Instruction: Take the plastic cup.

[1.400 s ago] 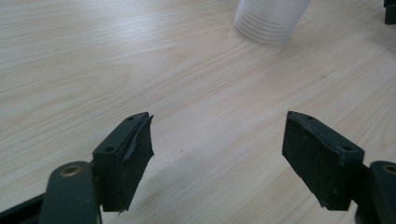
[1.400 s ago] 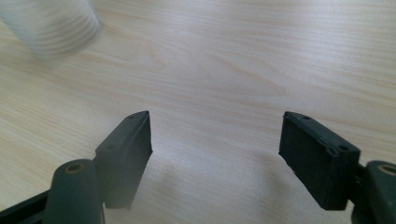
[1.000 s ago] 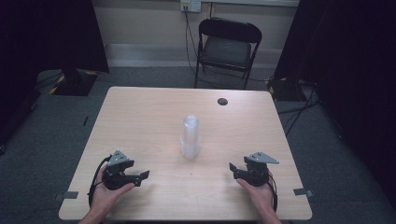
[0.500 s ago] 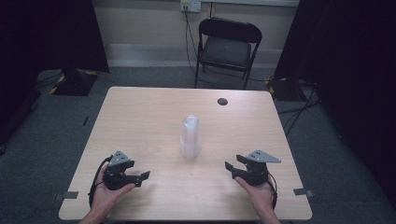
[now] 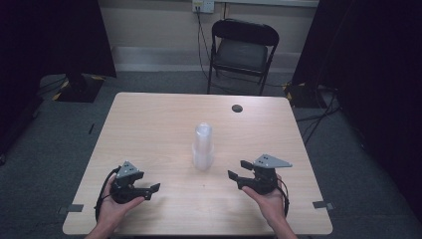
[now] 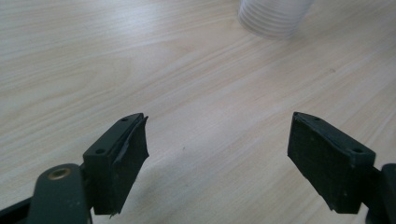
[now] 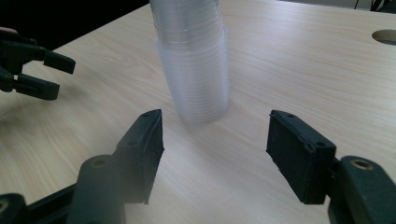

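- Cups: a stack of clear plastic cups (image 5: 203, 148) stands upright near the middle of the table (image 5: 149, 124), rims down, the ribbed edges of the nested cups showing as fine rings down its side.
- In the right gripper view the stack (image 7: 194, 60) rises just beyond the jaw tips and slightly left of the gap between them; nothing touches it.
- In the left gripper view the stack's lowest rings (image 6: 273, 16) show at the top edge, well ahead of the jaws and off to the right of their gap.
- The right gripper (image 5: 238, 170) is held in the person's right hand (image 5: 268, 199) near the table's front right, its jaws aimed leftward at the stack and close to it, but apart from it.
- Its jaws stand parted with bare tabletop between the pads (image 7: 152, 140), and they have just been opening a little; no thing is between them.
- The left gripper (image 5: 152, 190) rests in the left hand (image 5: 117, 201) near the front left of the table, pointing right toward the stack, farther from it than the right one is.
- Its jaws stand wide apart, with wood grain alone between the pads (image 6: 135, 144).
- From the right gripper view the left gripper (image 7: 51, 74) shows across the table at the left edge, its two jaws parted.
- A small dark round hole (image 5: 237, 108) sits in the tabletop toward the far right, well apart from the stack.
- Beyond the far edge a black folding chair (image 5: 244, 50) stands on the grey carpet (image 5: 45, 149), facing the table.
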Tool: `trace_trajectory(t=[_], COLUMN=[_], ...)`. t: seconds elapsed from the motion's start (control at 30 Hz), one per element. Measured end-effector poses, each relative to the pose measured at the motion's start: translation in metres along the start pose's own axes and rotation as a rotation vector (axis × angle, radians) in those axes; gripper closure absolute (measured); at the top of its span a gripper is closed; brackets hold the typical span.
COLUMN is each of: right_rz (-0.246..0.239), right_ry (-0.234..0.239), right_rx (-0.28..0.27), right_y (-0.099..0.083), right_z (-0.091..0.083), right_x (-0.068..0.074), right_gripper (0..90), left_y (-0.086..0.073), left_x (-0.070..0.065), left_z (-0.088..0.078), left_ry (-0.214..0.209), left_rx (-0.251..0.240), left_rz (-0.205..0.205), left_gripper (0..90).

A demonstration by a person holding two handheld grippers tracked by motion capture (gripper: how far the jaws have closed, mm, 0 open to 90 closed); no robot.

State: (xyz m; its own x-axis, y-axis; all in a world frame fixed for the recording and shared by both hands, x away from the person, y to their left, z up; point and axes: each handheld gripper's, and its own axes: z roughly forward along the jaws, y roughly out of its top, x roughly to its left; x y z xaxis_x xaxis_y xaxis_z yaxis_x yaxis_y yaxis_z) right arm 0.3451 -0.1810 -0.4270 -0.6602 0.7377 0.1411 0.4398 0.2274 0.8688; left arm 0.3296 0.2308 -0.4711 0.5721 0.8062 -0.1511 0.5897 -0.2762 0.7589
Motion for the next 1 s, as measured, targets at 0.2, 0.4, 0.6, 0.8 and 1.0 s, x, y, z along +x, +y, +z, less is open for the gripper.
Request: trace_trajectory(t=[0.2, 0.4, 0.6, 0.8, 1.0], right_rz=[-0.024, -0.047, -0.069, -0.072, -0.086], right_ry=[0.009, 0.020, 0.047, 0.052, 0.074], right_rx=[-0.001, -0.021, -0.013, -0.045, -0.064], right_y=[0.012, 0.030, 0.038, 0.051, 0.062], right_z=[0.008, 0.019, 0.027, 0.037, 0.056], right_x=[0.000, 0.002, 0.007, 0.008, 0.015], right_gripper=[32.3, 26.1, 22.1, 20.0, 18.4], left_y=[0.000, 0.000, -0.001, 0.000, -0.001], left_x=[0.001, 0.001, 0.003, 0.003, 0.003], left_z=[-0.001, -0.001, -0.003, -0.003, -0.004], left_ry=[0.002, 0.004, 0.006, 0.006, 0.005], left_rx=[-0.007, -0.011, -0.012, -0.004, -0.011], left_rz=[-0.005, -0.009, -0.012, -0.011, -0.015], left_gripper=[19.9, 19.9, 19.9, 19.9, 19.9])
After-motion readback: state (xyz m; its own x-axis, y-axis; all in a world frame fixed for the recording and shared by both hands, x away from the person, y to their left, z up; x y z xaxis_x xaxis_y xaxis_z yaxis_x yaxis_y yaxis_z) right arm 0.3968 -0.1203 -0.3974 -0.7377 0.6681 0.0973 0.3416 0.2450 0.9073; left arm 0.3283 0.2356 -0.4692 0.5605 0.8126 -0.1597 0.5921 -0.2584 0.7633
